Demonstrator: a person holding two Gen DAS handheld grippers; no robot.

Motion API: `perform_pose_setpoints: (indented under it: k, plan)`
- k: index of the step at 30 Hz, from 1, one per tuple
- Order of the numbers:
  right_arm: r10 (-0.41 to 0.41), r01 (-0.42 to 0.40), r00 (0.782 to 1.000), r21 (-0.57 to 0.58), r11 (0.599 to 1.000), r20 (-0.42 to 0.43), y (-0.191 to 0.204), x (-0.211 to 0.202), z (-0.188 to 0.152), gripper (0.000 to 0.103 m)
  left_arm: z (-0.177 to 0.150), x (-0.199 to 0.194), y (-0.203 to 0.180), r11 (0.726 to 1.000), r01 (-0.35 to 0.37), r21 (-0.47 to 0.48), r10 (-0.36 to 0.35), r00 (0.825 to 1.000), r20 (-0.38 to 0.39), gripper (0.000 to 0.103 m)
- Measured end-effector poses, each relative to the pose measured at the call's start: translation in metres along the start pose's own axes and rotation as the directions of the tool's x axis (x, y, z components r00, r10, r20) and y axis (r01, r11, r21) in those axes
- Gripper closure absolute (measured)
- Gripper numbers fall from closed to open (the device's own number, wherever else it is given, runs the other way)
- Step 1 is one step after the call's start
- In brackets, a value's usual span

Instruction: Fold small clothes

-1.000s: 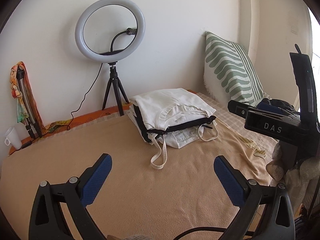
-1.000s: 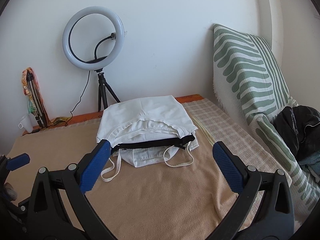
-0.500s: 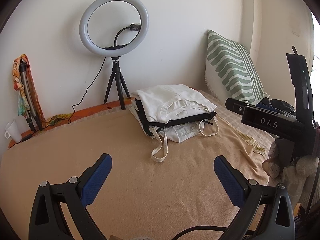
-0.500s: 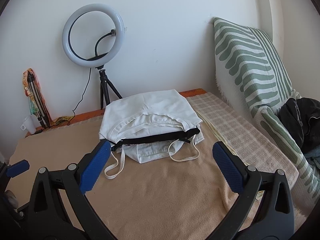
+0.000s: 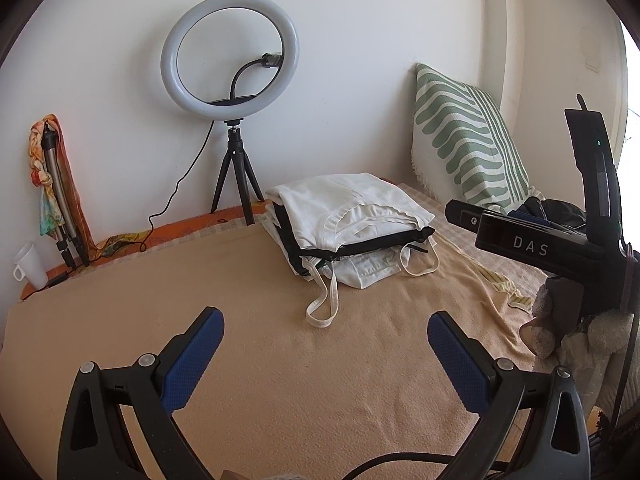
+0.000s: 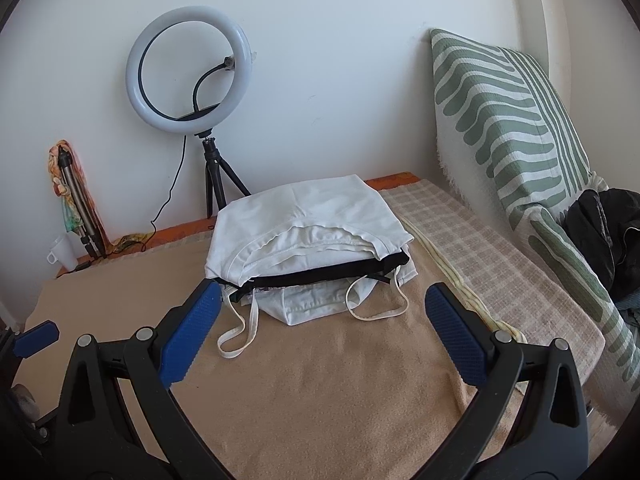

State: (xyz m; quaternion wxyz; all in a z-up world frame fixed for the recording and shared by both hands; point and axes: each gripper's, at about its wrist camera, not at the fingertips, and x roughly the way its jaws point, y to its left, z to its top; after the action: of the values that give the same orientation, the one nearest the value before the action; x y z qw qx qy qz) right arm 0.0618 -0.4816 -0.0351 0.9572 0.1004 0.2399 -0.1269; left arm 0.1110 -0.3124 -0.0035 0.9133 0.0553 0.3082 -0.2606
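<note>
Folded clothes [image 5: 348, 224]; right tool [image 5: 532, 240] marked "DAS"

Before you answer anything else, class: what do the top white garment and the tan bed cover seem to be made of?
Top white garment: likely soft cotton knit, matte, with a stitched, wavy hem. Tan bed cover: probably fleece or terry, its matte surface looking finely napped.

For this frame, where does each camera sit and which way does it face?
Left wrist: on the left tool, low over the blanket, facing the wall; sees the clothes stack ahead, the right tool at the right edge; own blue pads wide apart.
Right wrist: on the right tool, closer to the stack, facing the same wall; own pads apart, the left tool's pad tip at the left edge.
Shared: stack, ring light, striped pillow, cup.
</note>
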Motion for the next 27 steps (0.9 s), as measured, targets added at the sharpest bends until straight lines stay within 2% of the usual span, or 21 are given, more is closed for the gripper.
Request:
perform_pose_setpoints:
  k: [27]
  plan:
    - [0.014, -0.013, 1.000, 0.045, 0.999, -0.022, 0.000, -0.005, -0.011, 0.000, -0.001, 0.002, -0.003, 1.000, 0.008, -0.002, -0.008, 1.000, -0.017, 0.000]
